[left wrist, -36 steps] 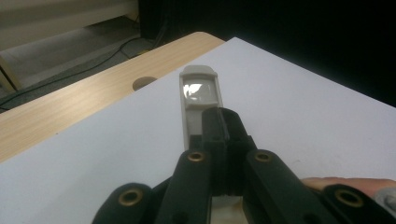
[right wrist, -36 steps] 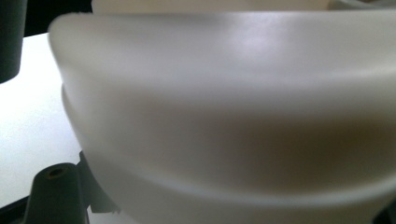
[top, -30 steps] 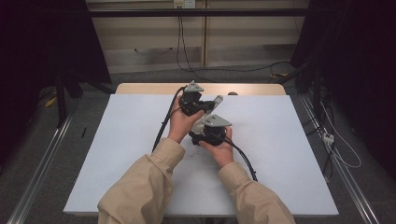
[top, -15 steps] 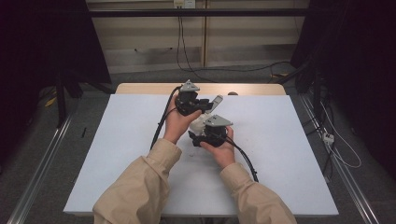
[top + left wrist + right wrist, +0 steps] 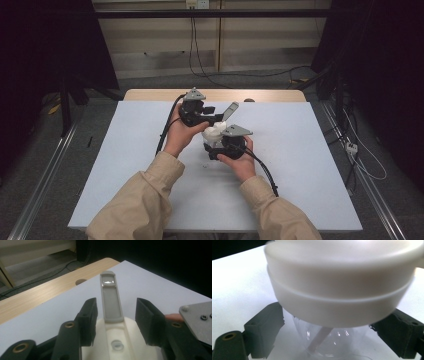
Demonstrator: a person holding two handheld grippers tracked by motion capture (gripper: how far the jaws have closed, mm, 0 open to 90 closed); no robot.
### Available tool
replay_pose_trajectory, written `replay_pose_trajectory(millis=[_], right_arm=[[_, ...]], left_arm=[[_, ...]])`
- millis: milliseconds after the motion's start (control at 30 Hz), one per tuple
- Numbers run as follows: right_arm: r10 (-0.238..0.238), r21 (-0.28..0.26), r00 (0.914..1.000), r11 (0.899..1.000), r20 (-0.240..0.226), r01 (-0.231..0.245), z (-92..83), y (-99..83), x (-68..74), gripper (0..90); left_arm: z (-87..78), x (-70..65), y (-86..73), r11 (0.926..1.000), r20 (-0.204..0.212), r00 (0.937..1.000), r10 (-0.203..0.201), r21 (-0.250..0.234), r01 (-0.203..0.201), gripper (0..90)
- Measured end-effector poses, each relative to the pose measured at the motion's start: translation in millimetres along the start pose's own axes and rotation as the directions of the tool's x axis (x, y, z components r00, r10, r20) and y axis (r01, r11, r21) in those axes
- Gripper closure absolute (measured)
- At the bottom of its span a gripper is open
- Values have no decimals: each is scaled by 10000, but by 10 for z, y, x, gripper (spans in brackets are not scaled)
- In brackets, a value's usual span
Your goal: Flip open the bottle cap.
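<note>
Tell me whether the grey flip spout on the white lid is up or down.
Up. The grey spout stands raised off the white lid, jutting out between the left gripper fingers.

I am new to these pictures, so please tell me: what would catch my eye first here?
Two hands meet at the middle of the white table, each holding a black gripper against a small clear bottle with a white cap. A grey flip lid stands up from the cap between the left gripper jaws.

No legible text, labels, brand marks, numbers or signs appear on any surface pictured here.
</note>
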State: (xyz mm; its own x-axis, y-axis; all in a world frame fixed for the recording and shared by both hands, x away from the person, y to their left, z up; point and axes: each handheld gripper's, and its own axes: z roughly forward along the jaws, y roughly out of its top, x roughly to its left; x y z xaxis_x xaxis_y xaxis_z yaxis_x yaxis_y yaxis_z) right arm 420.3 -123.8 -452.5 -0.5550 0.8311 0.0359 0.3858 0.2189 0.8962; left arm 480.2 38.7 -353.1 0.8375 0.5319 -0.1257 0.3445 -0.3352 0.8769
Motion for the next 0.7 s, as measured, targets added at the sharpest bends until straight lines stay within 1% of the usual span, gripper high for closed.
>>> replay_pose_trajectory(millis=[67, 133, 233, 333, 367, 467, 500, 567, 600, 700], right_arm=[[-72, 46, 10000, 10000, -39, 72, -29, 10, 5, 108], [-221, 130, 9998, 9997, -2, 221, -51, 12, 11, 106], [-119, 147, 9999, 9998, -100, 121, -85, 8, 11, 108], [-194, 148, 9998, 9997, -105, 195, -128, -4, -9, 106], [-95, 168, 9998, 9998, -158, 98, -145, -10, -15, 106], [-72, 197, 9999, 9998, -157, 75, -203, -30, -44, 107], [-50, 223, 9998, 9997, -212, 55, -222, -36, -55, 107], [28, 272, 9996, 9996, -274, -21, -259, -46, -76, 103], [60, 270, 9994, 9996, -335, -51, -277, -50, -85, 103], [133, 268, 9988, 9996, -474, -120, -340, -59, -101, 101]], left_arm=[[-31, -5, -5, 10000, 5, 10000, -5, -18, 5, 475], [-61, 0, -17, 9999, 60, 9999, -132, -27, 132, 443], [-89, 6, -38, 9998, 140, 9997, -195, 50, 194, 400], [-110, -5, -58, 9998, 233, 9996, -154, 135, 151, 359], [-120, -10, -65, 9998, 292, 9995, -141, 153, 137, 347], [-138, -17, -94, 9997, 376, 9991, -185, 172, 179, 306], [-140, -19, -107, 9998, 444, 9988, -201, 93, 197, 298], [-161, -32, -126, 9995, 504, 9985, -219, 221, 208, 277], [-172, -46, -139, 9997, 522, 9984, -198, 179, 188, 268], [-213, -76, -174, 9996, 656, 9978, -51, 271, 33, 245]])
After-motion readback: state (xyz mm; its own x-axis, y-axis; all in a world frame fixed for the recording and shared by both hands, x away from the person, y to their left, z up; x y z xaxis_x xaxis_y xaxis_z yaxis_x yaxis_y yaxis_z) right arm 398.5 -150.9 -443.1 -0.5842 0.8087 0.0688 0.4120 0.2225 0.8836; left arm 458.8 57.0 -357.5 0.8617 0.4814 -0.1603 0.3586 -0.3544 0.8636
